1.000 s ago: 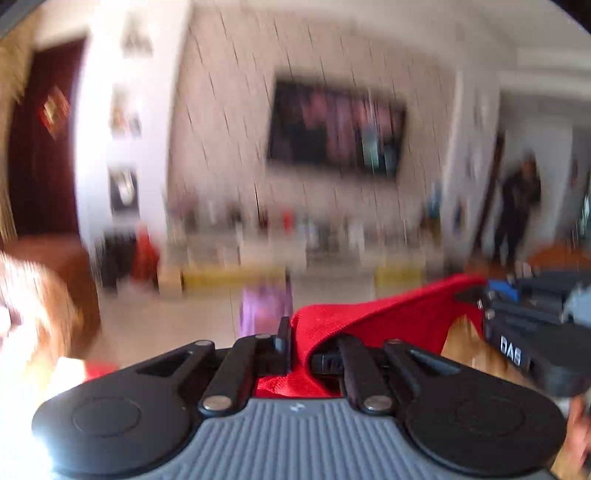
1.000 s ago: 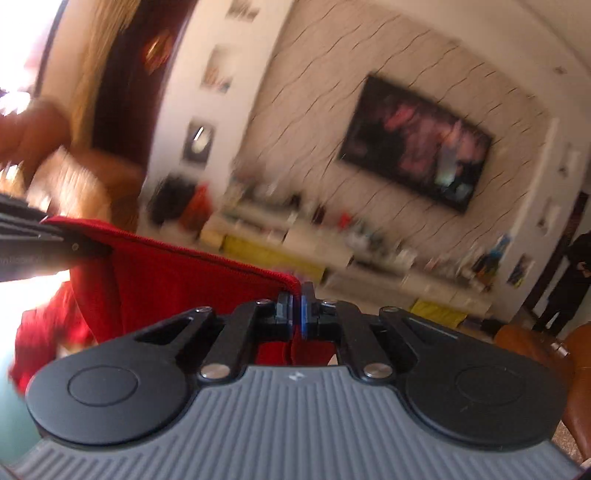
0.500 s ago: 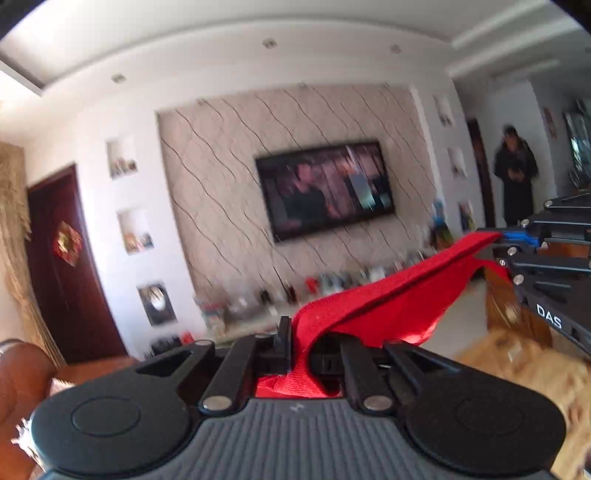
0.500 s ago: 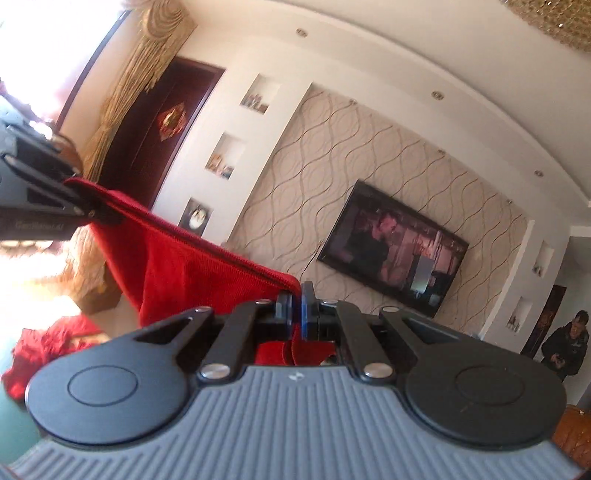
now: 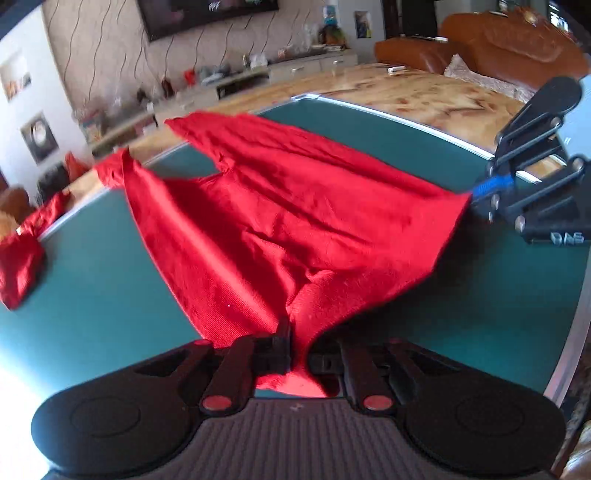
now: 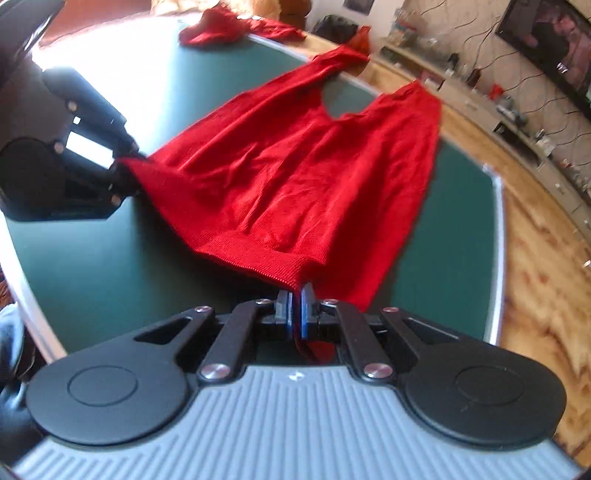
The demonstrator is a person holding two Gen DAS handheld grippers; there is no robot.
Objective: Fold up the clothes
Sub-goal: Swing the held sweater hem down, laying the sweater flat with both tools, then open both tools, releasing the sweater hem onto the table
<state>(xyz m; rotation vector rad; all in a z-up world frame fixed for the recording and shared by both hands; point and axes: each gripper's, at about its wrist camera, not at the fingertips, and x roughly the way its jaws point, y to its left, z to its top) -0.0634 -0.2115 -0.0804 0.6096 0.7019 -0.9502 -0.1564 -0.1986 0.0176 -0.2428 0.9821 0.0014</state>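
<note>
A red knit top [image 5: 280, 214] [image 6: 295, 177] spreads over the green table [image 5: 92, 302] [image 6: 110, 251], neck and shoulder ends pointing toward the far edge. My left gripper [image 5: 291, 332] is shut on one corner of its ribbed hem. My right gripper [image 6: 295, 295] is shut on the other hem corner. Each gripper also shows in the other's view: the right gripper [image 5: 476, 195] at the right, the left gripper [image 6: 125, 166] at the left. The hem hangs stretched between them, just above the table.
A second red garment [image 5: 18, 254] [image 6: 218, 26] lies crumpled near the table's far left edge. Beyond the table's metal rim [image 5: 406, 118] is a marbled floor, a low TV cabinet [image 5: 229, 85] with clutter, and a brown sofa [image 5: 498, 44].
Both grippers have swung down from facing the wall and television to facing the table. The red top, earlier held up in the air, now lies spread over the green surface.
</note>
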